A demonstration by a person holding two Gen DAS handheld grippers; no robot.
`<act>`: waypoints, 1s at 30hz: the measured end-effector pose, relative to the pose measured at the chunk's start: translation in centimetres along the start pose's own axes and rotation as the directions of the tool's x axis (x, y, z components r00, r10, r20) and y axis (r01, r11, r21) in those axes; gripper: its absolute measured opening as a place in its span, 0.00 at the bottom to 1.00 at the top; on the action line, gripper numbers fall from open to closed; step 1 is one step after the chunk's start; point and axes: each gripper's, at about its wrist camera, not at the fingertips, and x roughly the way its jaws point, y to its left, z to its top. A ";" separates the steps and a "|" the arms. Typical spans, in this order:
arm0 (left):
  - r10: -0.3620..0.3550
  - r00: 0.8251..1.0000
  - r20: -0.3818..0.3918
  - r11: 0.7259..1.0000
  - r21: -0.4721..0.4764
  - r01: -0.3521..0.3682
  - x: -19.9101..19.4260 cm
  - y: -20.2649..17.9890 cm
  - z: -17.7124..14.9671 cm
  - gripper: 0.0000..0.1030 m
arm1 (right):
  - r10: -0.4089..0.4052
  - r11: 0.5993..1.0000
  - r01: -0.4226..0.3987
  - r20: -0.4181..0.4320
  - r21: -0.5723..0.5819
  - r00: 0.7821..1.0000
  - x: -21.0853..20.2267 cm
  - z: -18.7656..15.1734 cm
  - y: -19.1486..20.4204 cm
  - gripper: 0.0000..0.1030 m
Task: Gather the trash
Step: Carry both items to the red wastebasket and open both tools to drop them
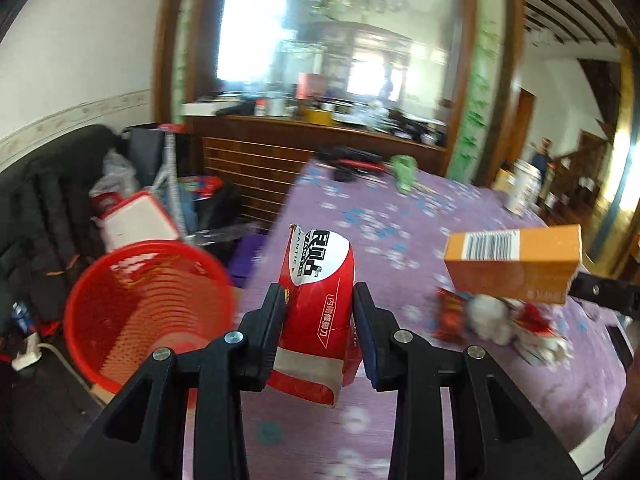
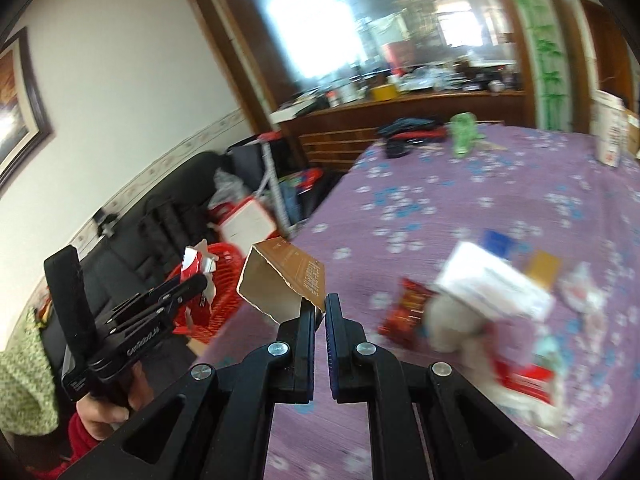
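Observation:
My left gripper (image 1: 318, 300) is shut on a red and white carton (image 1: 318, 280), held over the purple table's left edge, right of the red mesh waste basket (image 1: 148, 304) on the floor. My right gripper (image 2: 324, 308) is shut on the torn flap of an open orange box (image 2: 288, 276); the same box shows in the left wrist view (image 1: 516, 262), held above the table. The left gripper with its carton also shows in the right wrist view (image 2: 192, 280), in front of the basket (image 2: 224, 284). More trash lies on the table: red wrapper (image 2: 406, 312), white box (image 2: 492, 284), crumpled tissue (image 1: 490, 318).
The table with a purple flowered cloth (image 2: 460, 192) carries a green item (image 2: 464, 134), dark clothes (image 2: 412, 130) and cartons (image 2: 610, 128) at the far end. A black sofa (image 1: 44, 208) with clutter stands left, behind the basket. A wooden cabinet (image 1: 260, 156) with a mirror lies beyond.

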 end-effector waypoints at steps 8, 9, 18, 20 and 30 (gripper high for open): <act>0.124 0.992 -0.026 0.985 -0.119 -0.126 1.2 9.5 0.6 0.33 | 0.107 0.993 -0.111 -0.106 -0.031 0.989 7.7 2.0 6.3 0.05; 0.137 0.990 -0.036 0.981 -0.131 -0.140 1.6 10.5 0.4 0.33 | 0.116 0.992 -0.121 -0.119 -0.031 0.986 8.7 2.1 6.9 0.05; 0.177 0.980 -0.088 0.960 -0.206 -0.192 3.8 15.5 -0.6 0.34 | 0.151 0.987 -0.160 -0.225 -0.021 0.962 16.9 2.8 11.2 0.06; 0.182 0.980 -0.086 0.958 -0.210 -0.196 3.6 15.8 -0.6 0.39 | 0.148 0.988 -0.155 -0.240 -0.012 0.960 18.3 3.2 11.6 0.08; 0.144 0.988 -0.047 0.965 -0.214 -0.151 1.3 14.0 -1.3 0.55 | 0.078 0.994 -0.089 -0.138 -0.071 0.987 12.4 2.2 8.7 0.33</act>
